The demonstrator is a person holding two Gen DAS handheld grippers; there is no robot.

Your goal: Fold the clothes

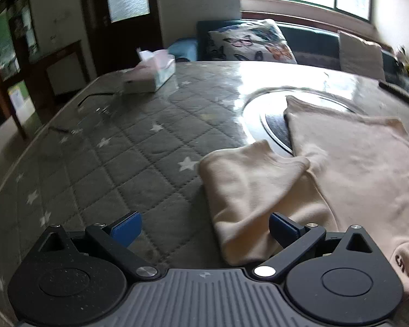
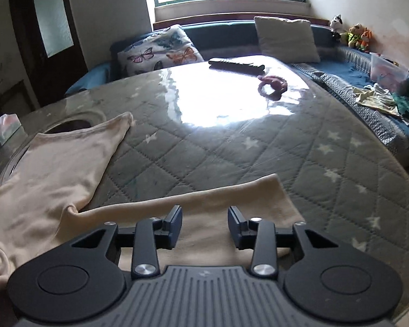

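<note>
Across the quilted grey star-print surface (image 1: 139, 147) lies a cream long-sleeved top (image 1: 362, 169); its body spreads flat toward three o'clock in the left wrist view, partly covering a round glass inset (image 1: 270, 117); one sleeve (image 1: 248, 190) is doubled back and runs toward six o'clock. At ten o'clock on the surface sits a tissue box (image 1: 152, 73), well apart from the garment; behind it at twelve o'clock a butterfly-print cushion (image 1: 253, 41) leans on a dark sofa. The left gripper (image 1: 204, 231) has its jaws spread wide; the sleeve's end lies between them near the right blue pad, and nothing is pinched.

From the right wrist view the top (image 2: 51, 179) sits at nine o'clock; its other sleeve (image 2: 212, 199) stretches straight across toward three o'clock, passing under the right gripper (image 2: 205, 224); those jaws stand moderately apart above the sleeve, gripping nothing. At twelve o'clock a dark remote control (image 2: 235, 65) and a pinkish ring-shaped object (image 2: 272, 85) rest on the glossy far part of the surface; a plain cushion (image 2: 286, 38) and plush toys (image 2: 351, 34) stand beyond at one o'clock.
</note>
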